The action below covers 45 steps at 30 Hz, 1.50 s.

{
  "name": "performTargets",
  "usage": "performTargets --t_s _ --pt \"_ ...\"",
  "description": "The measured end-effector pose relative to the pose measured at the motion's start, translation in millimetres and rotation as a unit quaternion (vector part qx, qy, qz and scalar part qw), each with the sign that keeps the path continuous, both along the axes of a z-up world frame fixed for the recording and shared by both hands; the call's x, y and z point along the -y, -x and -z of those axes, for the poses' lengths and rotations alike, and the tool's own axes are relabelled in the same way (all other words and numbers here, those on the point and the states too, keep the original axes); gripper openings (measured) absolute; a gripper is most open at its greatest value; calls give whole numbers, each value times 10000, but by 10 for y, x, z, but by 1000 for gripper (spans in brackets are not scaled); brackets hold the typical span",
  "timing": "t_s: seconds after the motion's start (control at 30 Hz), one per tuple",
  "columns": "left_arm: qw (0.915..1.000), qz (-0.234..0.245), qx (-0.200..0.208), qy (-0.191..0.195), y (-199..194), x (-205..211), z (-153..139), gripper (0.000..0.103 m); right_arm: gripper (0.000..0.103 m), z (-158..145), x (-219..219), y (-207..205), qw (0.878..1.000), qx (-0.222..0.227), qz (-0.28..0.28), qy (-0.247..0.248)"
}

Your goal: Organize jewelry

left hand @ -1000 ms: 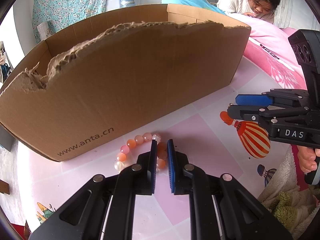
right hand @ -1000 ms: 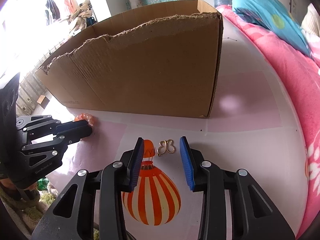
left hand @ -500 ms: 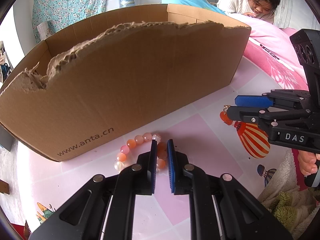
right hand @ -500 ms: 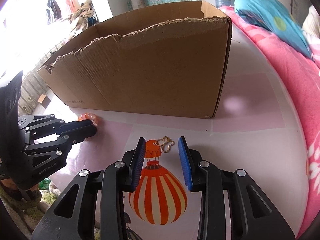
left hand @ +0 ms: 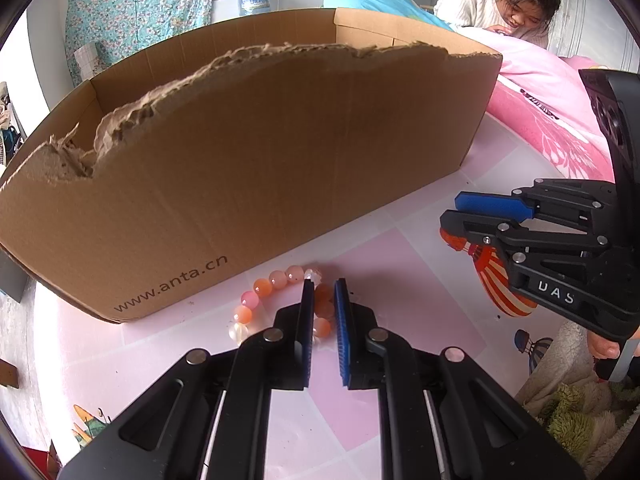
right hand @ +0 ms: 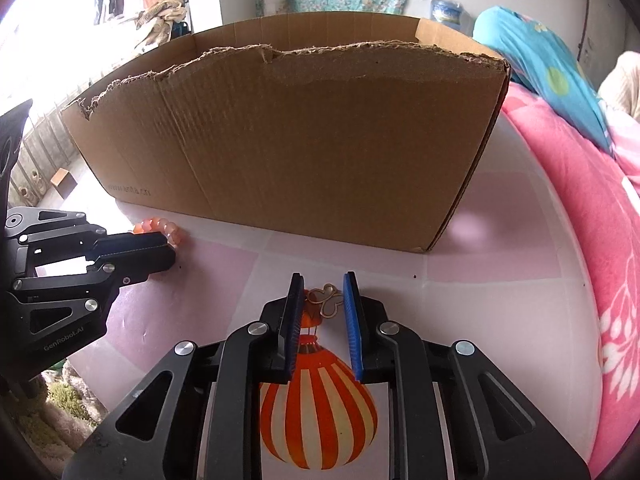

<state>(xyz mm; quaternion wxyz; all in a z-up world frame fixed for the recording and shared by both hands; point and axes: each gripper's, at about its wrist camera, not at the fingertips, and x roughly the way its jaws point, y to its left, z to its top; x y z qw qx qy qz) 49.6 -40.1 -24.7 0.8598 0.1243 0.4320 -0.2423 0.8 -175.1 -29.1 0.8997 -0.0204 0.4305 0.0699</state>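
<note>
Two grippers work in front of the cardboard box [left hand: 248,168]. My left gripper [left hand: 323,292] has its pads nearly together, clamped on the near side of the orange bead bracelet [left hand: 276,280], which lies on the table [left hand: 420,280] just before the box's printed wall. My right gripper [right hand: 323,296] stands partly apart around the gold butterfly pendant [right hand: 327,300], lying at the top of the balloon print [right hand: 318,412]; whether the pads touch it, I cannot tell. Neither view shows the box's contents; only the left view shows a person [left hand: 504,0] behind it
</note>
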Motion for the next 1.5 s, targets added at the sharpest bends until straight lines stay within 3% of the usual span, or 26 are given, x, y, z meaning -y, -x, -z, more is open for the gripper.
performTargets --t_s 0.1,0.2,0.43,0.53,0.6,0.73,0.87,1.0,1.5 --pt "10000 -1 -6 7 -1 0 2 10 17 4 36 10 10000 2 -8 -65" --pt "10000 0 -10 16 -1 3 -5 10 8 6 103 3 9998 -40 -3 -172" --pt "10000 -2 -9 15 1 -1 0 10 8 -37 237 -13 9993 -101 -64 -357" --pt "10000 -5 -3 10 1 -2 -2 10 13 -68 273 -104 9994 -95 -63 -316" --pt "10000 -6 -4 11 -1 0 -3 10 24 -75 250 -120 9995 -101 9 -284" --pt "10000 -5 -7 11 -2 2 -3 10 26 -41 123 -102 9996 -159 104 -220" --pt "10000 -5 -7 13 -2 -1 1 10 26 -34 9 -95 9998 -63 91 152" --pt "10000 -4 -6 16 -2 -3 2 10 19 -39 -15 -102 9997 -44 75 226" --pt "10000 -5 -6 14 -6 5 0 10 12 -39 146 -11 9997 -155 -30 -210"
